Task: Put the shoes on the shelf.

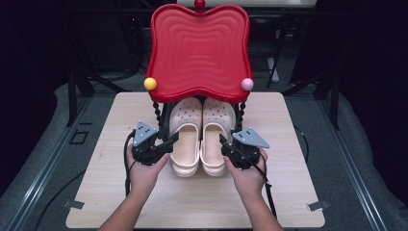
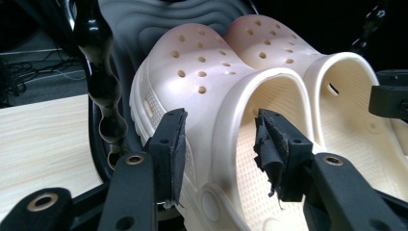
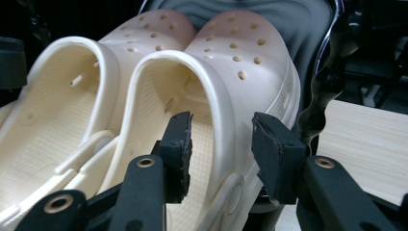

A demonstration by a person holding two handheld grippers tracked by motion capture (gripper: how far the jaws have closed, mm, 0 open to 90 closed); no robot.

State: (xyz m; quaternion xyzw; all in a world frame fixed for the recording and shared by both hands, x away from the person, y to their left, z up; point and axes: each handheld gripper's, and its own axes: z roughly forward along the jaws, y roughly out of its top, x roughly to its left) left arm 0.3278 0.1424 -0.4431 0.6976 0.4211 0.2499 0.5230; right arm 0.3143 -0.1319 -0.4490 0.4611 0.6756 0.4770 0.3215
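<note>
The left claw (image 1: pixel 169 140) sits at the outer side of the left clog (image 1: pixel 185 137), its jaws spread fairly wide with the clog's outer wall and strap rim standing between them; in the left gripper view the pads (image 2: pixel 174 144) look a little clear of the wall on both sides, so I would call it open around the clog rather than gripping, though the far pad is torn and ragged and contact there is hard to rule out. Both cream clogs stand side by side on the counter (image 1: pixel 110 144), heels toward the person, toes tucked under the red tray-topped stand (image 1: pixel 199 48), whose black beaded legs (image 1: pixel 157 113) rise just beside each shoe. The right clog (image 1: pixel 216 137) touches its mate along the inner edge. The right claw (image 1: pixel 223 140) mirrors the other: jaws partly open, one inside the heel opening and one outside the clog's outer wall, with a gap visible at the pads (image 3: pixel 276 144), so nothing is held. What could go wrong, as I judge it: a close on the thin, springy wall may let it fold or slip, and the frayed left pad could lose hold; lifting or sliding a shoe may knock a leg or catch the toe on the tray above, and uneven pulls would twist the pair apart. No brand, label or writing can be read anywhere.
</note>
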